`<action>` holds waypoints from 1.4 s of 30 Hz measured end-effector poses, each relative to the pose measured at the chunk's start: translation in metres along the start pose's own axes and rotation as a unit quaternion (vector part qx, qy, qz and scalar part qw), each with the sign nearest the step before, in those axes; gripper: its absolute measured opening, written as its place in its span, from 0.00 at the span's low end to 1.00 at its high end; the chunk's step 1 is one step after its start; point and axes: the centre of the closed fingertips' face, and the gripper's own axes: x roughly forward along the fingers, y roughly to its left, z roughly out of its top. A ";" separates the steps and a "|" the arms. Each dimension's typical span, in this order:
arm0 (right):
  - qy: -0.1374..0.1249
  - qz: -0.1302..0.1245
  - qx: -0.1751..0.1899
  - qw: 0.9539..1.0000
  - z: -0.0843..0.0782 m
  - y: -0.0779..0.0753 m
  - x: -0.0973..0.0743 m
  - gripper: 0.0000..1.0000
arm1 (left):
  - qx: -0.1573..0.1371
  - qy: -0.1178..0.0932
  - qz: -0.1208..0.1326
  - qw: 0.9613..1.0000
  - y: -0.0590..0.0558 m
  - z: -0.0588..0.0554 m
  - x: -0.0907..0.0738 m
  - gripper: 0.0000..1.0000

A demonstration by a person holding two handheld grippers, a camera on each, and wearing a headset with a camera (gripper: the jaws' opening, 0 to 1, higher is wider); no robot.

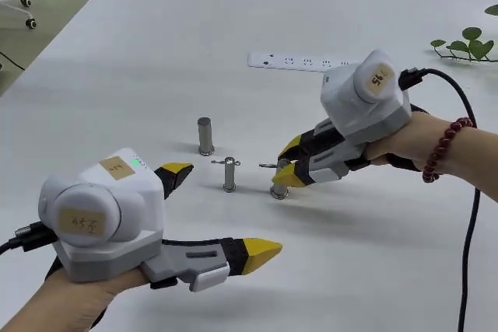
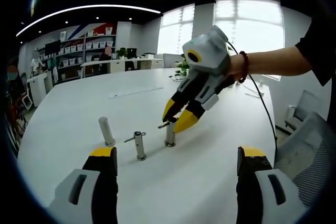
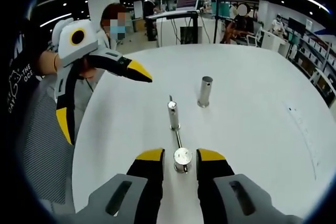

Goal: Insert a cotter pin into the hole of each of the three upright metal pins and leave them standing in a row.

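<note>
At the lower left of the head view, the left gripper (image 1: 233, 207) is held over the white bench (image 1: 156, 52). Its fingers (image 1: 261, 250) are spread wide and grasp nothing, and the hand under it is cut off by the frame edge. Near the middle of the bench three metal pins stand upright in a slanted row, close to each other but not touching. The left pin (image 1: 205, 136) has nothing through it, as far as I can see. The middle pin (image 1: 229, 178) carries a cotter pin (image 1: 226, 162) across its upper part, with both ends sticking out. The right pin (image 1: 278, 190) is mostly covered by the right gripper (image 1: 278, 167); its base is plain just below the lower finger. In the right gripper view the round top of this pin lies between the two yellow-tipped fingers (image 3: 211, 157), which are released, with a narrow gap on each side. A second cotter pin (image 3: 178, 139) appears there as a thin rod reaching out from the right pin toward the middle one. Whether it passes fully through the hole is too small to tell. Behind the right gripper a power strip (image 1: 299, 61) lies flat on the bench. At the far right edge a green plant (image 1: 467, 43) is cut off.
</note>
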 end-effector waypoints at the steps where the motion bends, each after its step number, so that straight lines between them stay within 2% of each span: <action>1: -0.003 0.002 0.008 1.000 0.001 0.001 0.000 0.20 | 0.000 -0.001 0.000 1.000 0.000 0.000 0.000 0.95; 8: -0.047 -0.003 0.077 0.996 0.020 -0.001 -0.001 0.28 | -0.003 -0.008 0.004 1.000 0.002 0.004 0.000 0.97; 9: -0.056 -0.005 0.092 0.994 0.024 -0.002 0.000 0.30 | -0.003 -0.010 0.006 1.000 0.002 0.005 -0.001 0.97; 14: -0.099 -0.016 0.121 0.988 0.045 -0.006 0.004 0.33 | -0.005 -0.011 0.012 1.000 0.004 0.005 -0.002 0.99; 19: -0.120 -0.025 0.131 0.984 0.058 -0.012 0.011 0.38 | -0.007 -0.010 0.014 1.000 0.005 0.005 -0.002 0.99; 24: -0.144 -0.060 0.137 0.978 0.071 -0.024 0.021 0.38 | -0.005 -0.006 0.018 1.000 0.007 0.004 -0.002 0.99; 34: -0.152 -0.082 0.137 0.975 0.081 -0.033 0.044 0.39 | -0.004 -0.002 0.023 1.000 0.009 0.003 -0.003 0.98; 42: -0.158 -0.086 0.139 0.974 0.090 -0.044 0.063 0.33 | -0.010 -0.004 0.030 0.999 0.013 0.003 -0.005 0.97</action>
